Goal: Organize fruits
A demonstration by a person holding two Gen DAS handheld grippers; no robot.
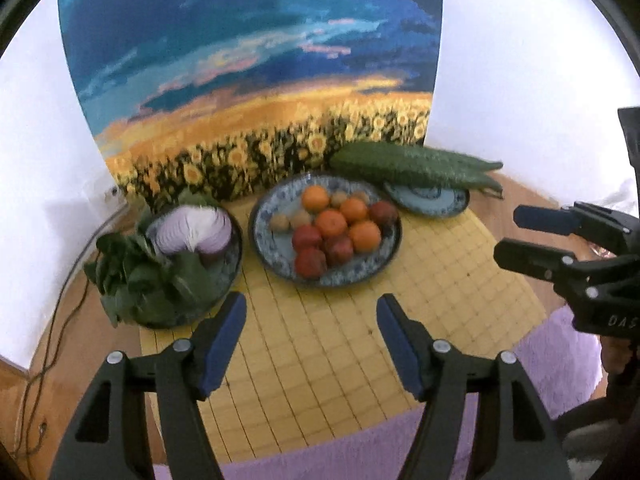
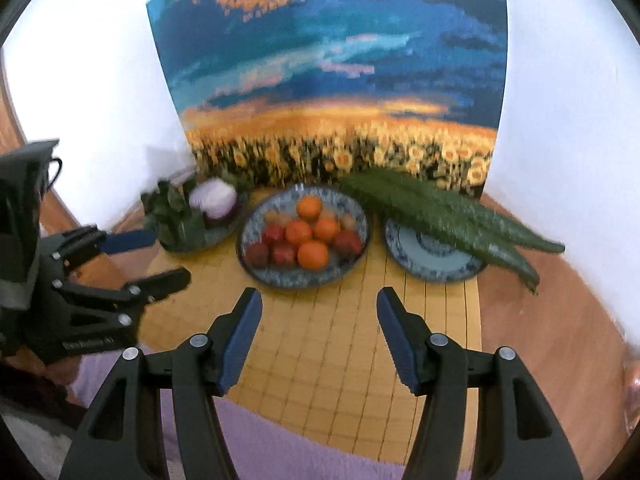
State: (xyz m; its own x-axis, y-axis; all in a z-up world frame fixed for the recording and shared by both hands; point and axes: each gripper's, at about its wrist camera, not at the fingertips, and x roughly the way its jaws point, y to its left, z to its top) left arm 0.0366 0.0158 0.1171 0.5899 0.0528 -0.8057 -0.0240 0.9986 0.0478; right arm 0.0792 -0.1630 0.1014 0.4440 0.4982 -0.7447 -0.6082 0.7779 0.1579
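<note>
A blue patterned plate point(image 1: 272, 248) point(image 2: 256, 264) in the middle of the yellow mat holds several oranges point(image 1: 365, 236) point(image 2: 313, 255), red apples point(image 1: 310, 262) point(image 2: 285, 254) and small brown fruits point(image 1: 280, 223). My left gripper point(image 1: 312, 312) is open and empty, held above the mat in front of the plate; it also shows in the right wrist view point(image 2: 160, 256). My right gripper point(image 2: 319, 308) is open and empty, to the right of the left one; it also shows in the left wrist view point(image 1: 508, 236).
A dark plate on the left holds leafy greens point(image 1: 152, 280) point(image 2: 176, 212) and a cut purple cabbage point(image 1: 192, 230) point(image 2: 214, 200). A small blue plate point(image 1: 428, 200) point(image 2: 432, 256) on the right carries long cucumbers point(image 1: 412, 166) point(image 2: 440, 208). A sunflower backdrop point(image 1: 256, 80) stands behind. A purple cloth point(image 1: 560, 360) lies in front.
</note>
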